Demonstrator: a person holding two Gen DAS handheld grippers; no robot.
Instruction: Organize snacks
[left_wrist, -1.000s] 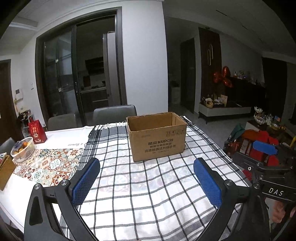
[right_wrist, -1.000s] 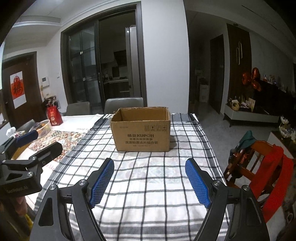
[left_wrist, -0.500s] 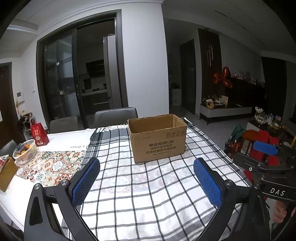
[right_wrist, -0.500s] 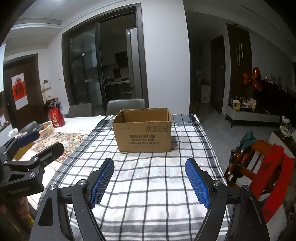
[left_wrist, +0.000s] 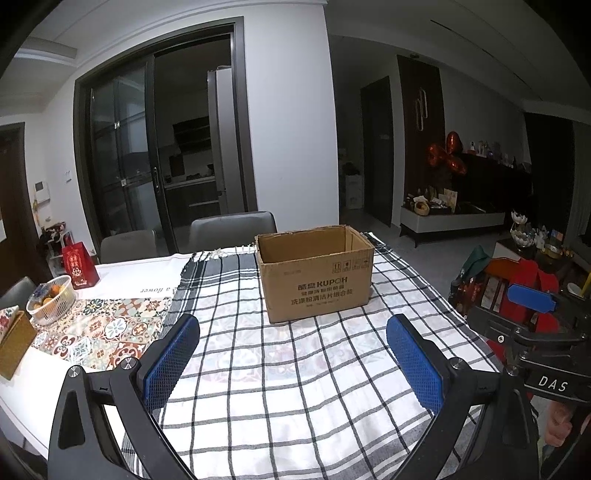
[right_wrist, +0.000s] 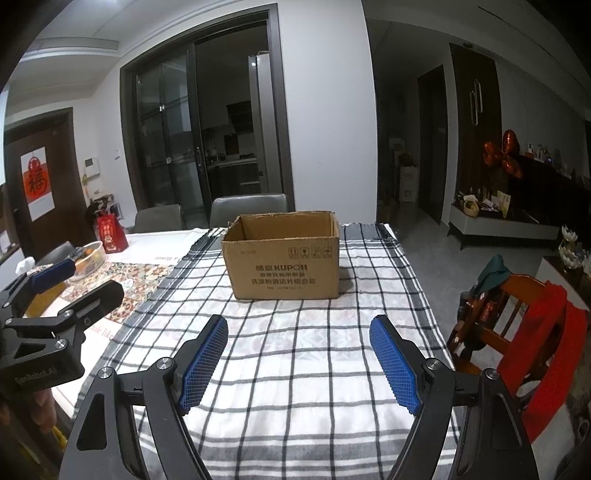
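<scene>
Left tool (left_wrist: 291, 354): hanging wide open, gripping nothing;
Right tool (right_wrist: 299, 358): likewise gaping, empty;
Box (right_wrist: 282, 258): sitting upright on bench (right_wrist: 314, 369)

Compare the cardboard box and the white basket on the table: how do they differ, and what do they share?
The cardboard box is brown, solid-walled and rectangular; the white basket is round and lattice-walled. The cardboard box stands on the checked cloth, the white basket on the patterned mat. The white basket holds items; the cardboard box shows none, its floor hidden. Both are open-topped.
</scene>
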